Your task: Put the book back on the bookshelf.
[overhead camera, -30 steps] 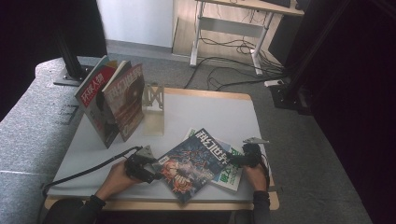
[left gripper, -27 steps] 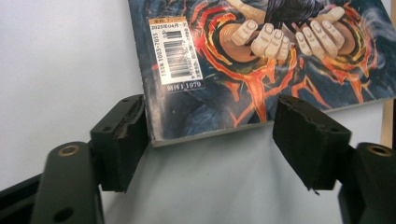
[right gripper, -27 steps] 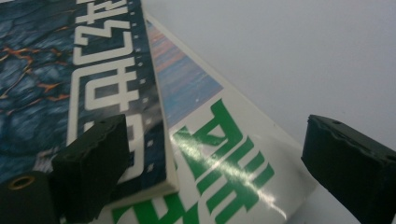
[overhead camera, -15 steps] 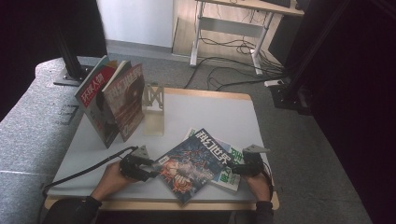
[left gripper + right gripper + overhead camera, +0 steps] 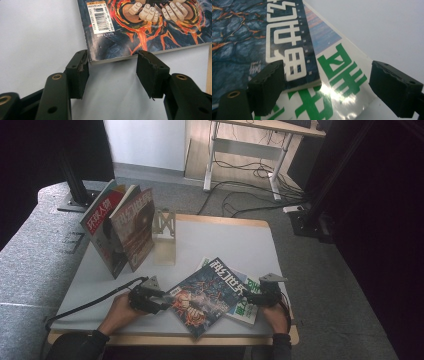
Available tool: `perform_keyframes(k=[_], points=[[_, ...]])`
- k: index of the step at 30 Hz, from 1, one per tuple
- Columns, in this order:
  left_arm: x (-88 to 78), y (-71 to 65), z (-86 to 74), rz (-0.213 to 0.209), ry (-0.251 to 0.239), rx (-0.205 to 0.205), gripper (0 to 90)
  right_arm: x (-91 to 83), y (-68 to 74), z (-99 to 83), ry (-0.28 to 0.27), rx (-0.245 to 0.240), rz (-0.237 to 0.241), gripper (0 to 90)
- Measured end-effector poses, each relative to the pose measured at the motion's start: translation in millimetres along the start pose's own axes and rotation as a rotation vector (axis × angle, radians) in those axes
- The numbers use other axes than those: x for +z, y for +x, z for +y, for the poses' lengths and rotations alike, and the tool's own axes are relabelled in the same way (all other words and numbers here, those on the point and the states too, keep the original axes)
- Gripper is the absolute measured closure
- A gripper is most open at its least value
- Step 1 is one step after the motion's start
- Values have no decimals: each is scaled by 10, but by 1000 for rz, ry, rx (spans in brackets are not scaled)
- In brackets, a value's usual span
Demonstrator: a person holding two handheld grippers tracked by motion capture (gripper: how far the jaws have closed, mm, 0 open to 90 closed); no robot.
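The left gripper [image 5: 112,70] has just narrowed its still-parted jaws at the near-left corner of the dark magazine [image 5: 207,295] lying on the counter [image 5: 225,240], unpinched, suggesting a grasp is imminent, while the right gripper [image 5: 325,87] hovers spread.

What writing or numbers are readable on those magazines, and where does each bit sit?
"环球人物", white on red: top of the leftmost standing magazine.
"ISSN 1003-..." beside a barcode, then "1979" at the end of a blurred line: sticker on the dark blue magazine.
Large white characters on that magazine's cover: too skewed to read surely.
Large green characters on the white magazine underneath: cut off, unreadable.
Title on the second standing magazine: too blurred.
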State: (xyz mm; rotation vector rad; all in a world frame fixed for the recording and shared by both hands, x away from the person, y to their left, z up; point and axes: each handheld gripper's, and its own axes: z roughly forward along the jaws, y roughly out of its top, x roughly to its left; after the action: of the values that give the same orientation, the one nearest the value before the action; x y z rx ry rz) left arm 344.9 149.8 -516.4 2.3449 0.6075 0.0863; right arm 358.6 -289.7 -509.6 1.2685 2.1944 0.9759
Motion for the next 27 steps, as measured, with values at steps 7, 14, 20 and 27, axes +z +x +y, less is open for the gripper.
perform_keyframes(k=[7, 14, 20, 27], points=[[2, -4, -19, 3, -13, 8, 435, -46, 21, -79, 32, -17, 2, 123], [28, -20, -5, 6, -24, 1, 436, -9, 13, -61, 27, -20, -39, 103], [87, -23, 45, 3, -37, -4, 435, 59, -48, -15, 14, 9, -81, 127], [135, 16, 86, 2, -61, -34, 435, 165, -141, 53, 2, 53, -102, 132]])
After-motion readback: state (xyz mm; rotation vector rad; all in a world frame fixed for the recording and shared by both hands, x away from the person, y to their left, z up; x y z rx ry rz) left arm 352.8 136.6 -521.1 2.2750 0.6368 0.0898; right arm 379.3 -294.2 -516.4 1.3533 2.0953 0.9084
